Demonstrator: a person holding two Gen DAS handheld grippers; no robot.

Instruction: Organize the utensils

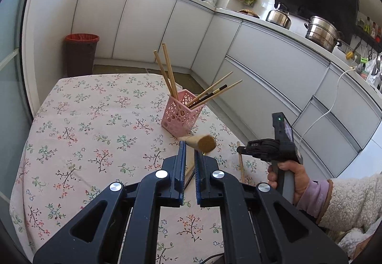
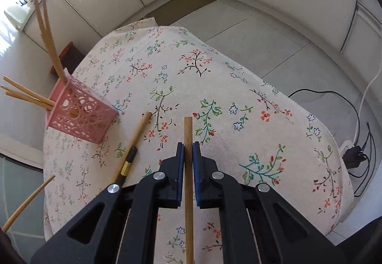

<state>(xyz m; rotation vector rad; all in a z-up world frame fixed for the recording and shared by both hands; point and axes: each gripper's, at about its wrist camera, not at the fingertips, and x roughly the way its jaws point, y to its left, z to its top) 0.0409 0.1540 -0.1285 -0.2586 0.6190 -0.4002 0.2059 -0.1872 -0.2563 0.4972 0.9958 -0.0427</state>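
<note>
A pink perforated holder (image 1: 179, 115) (image 2: 81, 115) stands on the floral tablecloth (image 1: 95, 125) with several chopsticks (image 1: 169, 70) leaning out of it. My left gripper (image 1: 189, 150) is shut on a wooden chopstick (image 1: 205, 143) whose thick end points back at the camera. To its right, a hand carries my right gripper (image 1: 241, 149) (image 2: 188, 144), which is shut on another wooden chopstick (image 2: 188, 130) running straight between the pads. A loose wooden chopstick (image 2: 139, 132) and a black one with a gold band (image 2: 127, 163) lie on the cloth near the holder.
White kitchen cabinets (image 1: 262, 53) wrap around the table's far and right sides. A dark bin with a red liner (image 1: 81, 53) stands past the far left corner. Cables and a plug strip (image 2: 353, 156) lie on the floor to the right. Steel pots (image 1: 322, 32) sit on the counter.
</note>
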